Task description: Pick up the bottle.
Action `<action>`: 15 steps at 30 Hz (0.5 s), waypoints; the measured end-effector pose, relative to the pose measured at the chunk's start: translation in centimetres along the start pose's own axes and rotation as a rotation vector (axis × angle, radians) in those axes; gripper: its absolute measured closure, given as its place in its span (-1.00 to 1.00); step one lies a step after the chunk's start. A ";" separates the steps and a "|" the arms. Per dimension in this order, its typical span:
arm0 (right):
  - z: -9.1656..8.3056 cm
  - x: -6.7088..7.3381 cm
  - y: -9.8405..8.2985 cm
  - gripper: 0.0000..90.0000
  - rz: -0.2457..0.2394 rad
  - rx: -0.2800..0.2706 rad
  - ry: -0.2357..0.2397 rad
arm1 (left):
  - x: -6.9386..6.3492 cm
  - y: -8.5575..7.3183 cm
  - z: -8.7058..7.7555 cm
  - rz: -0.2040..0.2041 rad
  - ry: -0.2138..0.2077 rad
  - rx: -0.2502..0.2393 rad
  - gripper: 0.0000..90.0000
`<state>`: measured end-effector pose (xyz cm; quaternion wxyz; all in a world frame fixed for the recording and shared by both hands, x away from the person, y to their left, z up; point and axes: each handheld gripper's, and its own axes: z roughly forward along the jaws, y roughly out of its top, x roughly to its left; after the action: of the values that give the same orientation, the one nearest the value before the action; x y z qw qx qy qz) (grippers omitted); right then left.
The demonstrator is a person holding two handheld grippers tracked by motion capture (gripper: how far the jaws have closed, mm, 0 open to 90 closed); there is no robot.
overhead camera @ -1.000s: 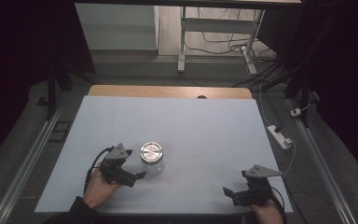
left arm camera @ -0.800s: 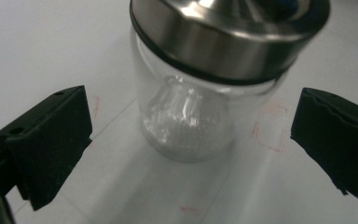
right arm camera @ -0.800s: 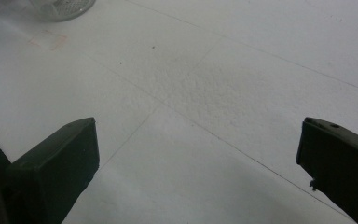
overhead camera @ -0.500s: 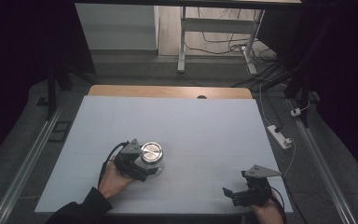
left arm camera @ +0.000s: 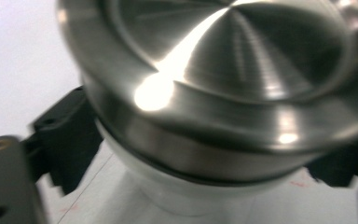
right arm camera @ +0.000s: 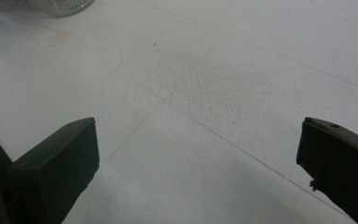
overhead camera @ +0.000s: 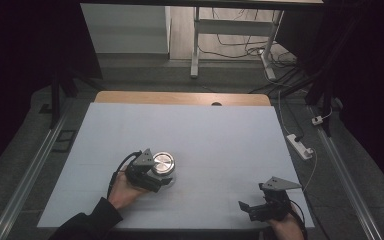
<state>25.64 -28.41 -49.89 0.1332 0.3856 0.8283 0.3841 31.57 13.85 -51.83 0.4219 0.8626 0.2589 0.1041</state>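
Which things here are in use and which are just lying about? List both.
In use:
- jar with a metal lid, the left gripper set around it
- right gripper, open and waiting over the table

Lying about:
- power strip on the floor
- cables behind the table

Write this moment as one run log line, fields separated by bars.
left gripper: jaws either side of the glass jar with round steel lid, grip unclear | right gripper: open, empty | white table

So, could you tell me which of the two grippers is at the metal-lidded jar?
The left gripper: its jaws flank the jar. The right gripper sits apart, open over bare table.
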 end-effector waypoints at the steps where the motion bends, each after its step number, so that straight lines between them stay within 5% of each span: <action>1: 0.0 0.0 0.0 -1.00 0.000 0.000 0.000 | -0.1 0.0 0.0 0.002 0.008 0.002 -0.67; 15: 0.0 0.0 0.0 -1.00 -0.006 -0.001 0.002 | -0.2 0.3 0.0 -0.015 0.019 0.010 -0.66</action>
<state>25.60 -28.38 -49.87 0.1337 0.3826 0.8293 0.3847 31.45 13.64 -51.59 0.4159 0.8617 0.2699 0.1076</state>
